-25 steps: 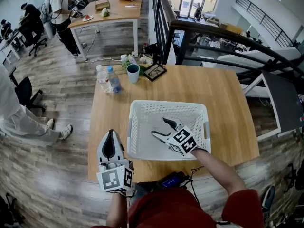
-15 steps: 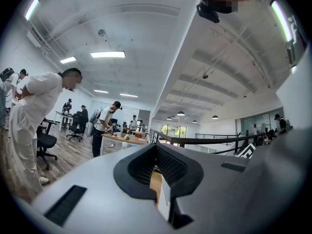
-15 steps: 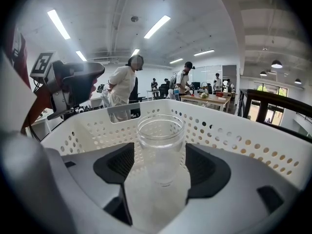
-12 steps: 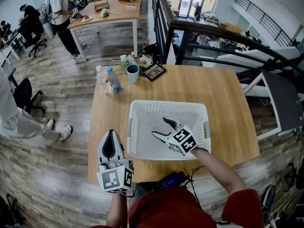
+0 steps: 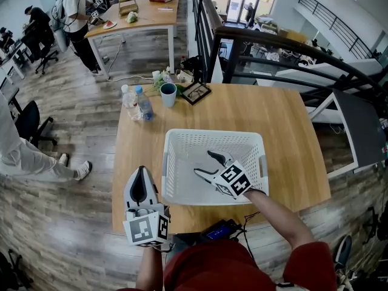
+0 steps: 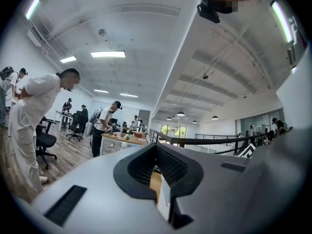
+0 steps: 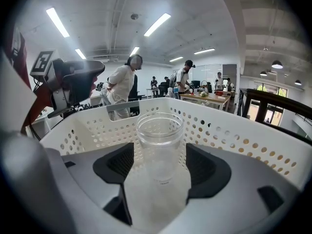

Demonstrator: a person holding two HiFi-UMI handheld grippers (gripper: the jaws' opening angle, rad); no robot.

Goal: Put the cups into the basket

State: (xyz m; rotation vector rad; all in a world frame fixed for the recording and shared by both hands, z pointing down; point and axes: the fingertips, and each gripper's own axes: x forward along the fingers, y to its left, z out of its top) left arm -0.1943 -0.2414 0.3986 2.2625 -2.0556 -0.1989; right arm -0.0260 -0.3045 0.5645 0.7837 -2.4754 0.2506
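Starting nearest the wearer: one black device (image 5: 217, 230), lying at the near edge of the wooden table (image 5: 285, 132).

Item, left gripper (image 5: 140, 176): held over the table's near-left corner, just beside the basket's left wall. In the left gripper view its jaws (image 6: 156, 151) were closed tip to tip with nothing caught between them, and they pointed up toward the ceiling.

Item, right gripper (image 5: 204, 162): reached down inside the basket. In the right gripper view the jaws (image 7: 160, 154) were spread apart, one dark pad on each side of a cup, and a gap showed on both sides.

Item, clear glass cup (image 7: 160, 143): upright and empty, inside the basket, between the spread jaws but not pinched. It could hardly be made out in the head view.

Item, white perforated plastic basket (image 5: 182, 139): set at the middle of the table, with its slotted wall (image 7: 234, 140) rising behind the clear cup.

Item, teal cup (image 5: 168, 93): upright on the table's far-left edge, well apart from the basket.

Item, two water bottles (image 5: 136, 102): upright, just left of the teal cup.

Item, picture frame (image 5: 197, 92): lying just right of the teal cup.

Item, far table (image 5: 145, 12): across the wooden floor, with a person (image 5: 77, 17) standing at its left end.
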